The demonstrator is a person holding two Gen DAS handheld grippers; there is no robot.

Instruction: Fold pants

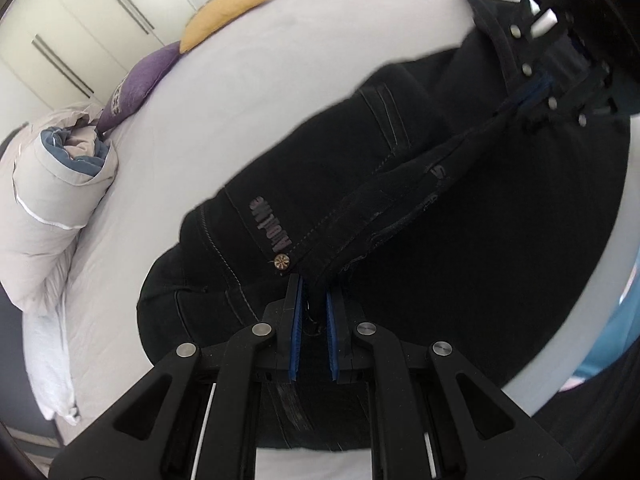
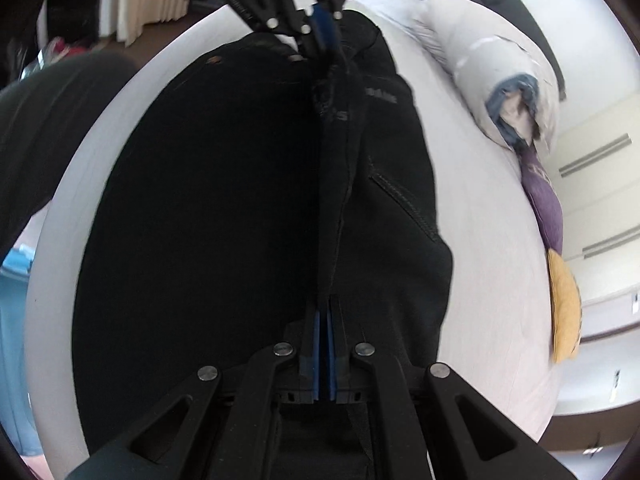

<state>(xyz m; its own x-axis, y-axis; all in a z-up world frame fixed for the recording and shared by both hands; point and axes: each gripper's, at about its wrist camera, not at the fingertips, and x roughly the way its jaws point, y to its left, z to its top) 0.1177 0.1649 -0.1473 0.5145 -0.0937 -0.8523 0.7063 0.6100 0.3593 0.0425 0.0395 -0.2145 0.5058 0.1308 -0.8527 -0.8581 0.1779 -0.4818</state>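
L claw (image 1: 314,292), black linkage w/ blue rubber pads, is pinching one end of the waistband of the black denim pants (image 1: 420,216), right by a small brass-coloured rivet (image 1: 281,262) and a grey printed logo (image 1: 266,224) on the cloth. R claw (image 2: 325,300), same build, is pressed together on the other end of the waistband, so the band runs taut btwn the two as a raised ridge. In the L view the R claw (image 1: 536,92) shows at upper right gripping the far end; in the R view the L claw (image 2: 322,36) shows at top centre doing likewise.

Rest of the pants spreads below the ridge onto a pale lilac-grey bedsheet (image 1: 240,80), stitched pocket seam facing up.

Further out on the bed: a rolled grey-and-blue duvet (image 1: 60,184), a purple cushion (image 1: 136,84), then a mustard-yellow cushion (image 1: 224,12), in a row along the far edge. White wardrobe doors w/ long bar handles (image 1: 80,28) behind them.
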